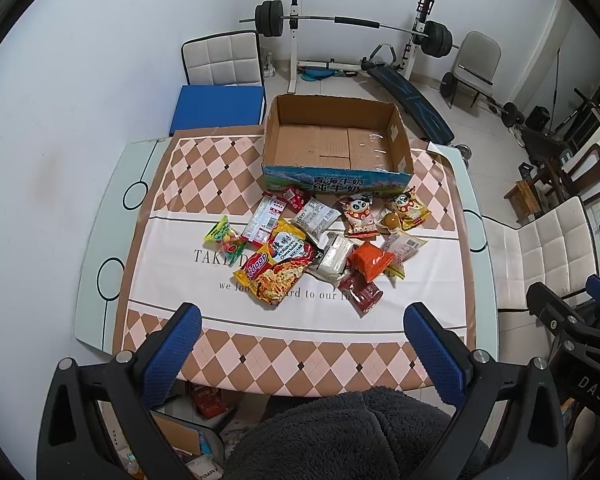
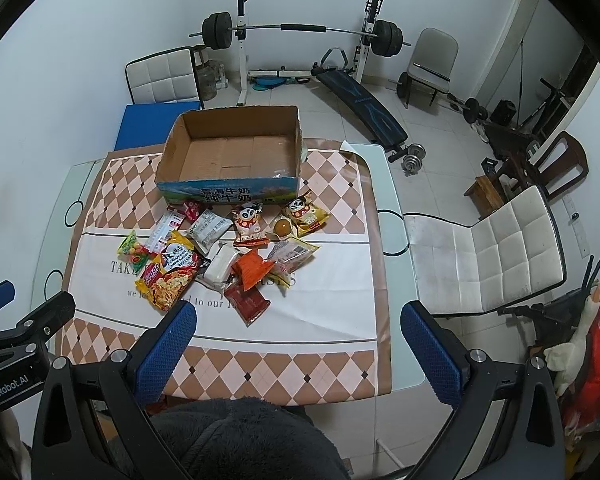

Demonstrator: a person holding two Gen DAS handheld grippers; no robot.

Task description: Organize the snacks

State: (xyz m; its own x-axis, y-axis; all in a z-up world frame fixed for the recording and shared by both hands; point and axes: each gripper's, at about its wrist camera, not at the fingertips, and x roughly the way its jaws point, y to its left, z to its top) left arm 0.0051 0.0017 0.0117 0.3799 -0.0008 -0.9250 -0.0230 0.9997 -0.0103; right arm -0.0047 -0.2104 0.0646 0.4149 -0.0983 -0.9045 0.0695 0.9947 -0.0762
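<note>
An open cardboard box (image 1: 337, 172) (image 2: 228, 189) stands at the far side of the table, with nothing in it. In front of it lies a pile of snack packets: a yellow noodle pack (image 1: 274, 270) (image 2: 168, 280), a green candy bag (image 1: 224, 236) (image 2: 131, 247), an orange packet (image 1: 370, 260) (image 2: 252, 266), a dark red packet (image 1: 362, 292) (image 2: 250, 302), two cartoon-cow packets (image 1: 358, 212) (image 2: 249, 222). My left gripper (image 1: 302, 312) is open and empty, held above the table's near edge. My right gripper (image 2: 298, 312) is open and empty, near the front right.
The table (image 1: 100, 248) carries a diamond-patterned cloth (image 2: 260, 364). White chairs stand at the right (image 2: 488, 248) and the far left (image 1: 220, 58). A blue box (image 1: 216, 108) sits on the far chair. A barbell rack (image 1: 340, 20) and bench (image 2: 360, 108) stand behind.
</note>
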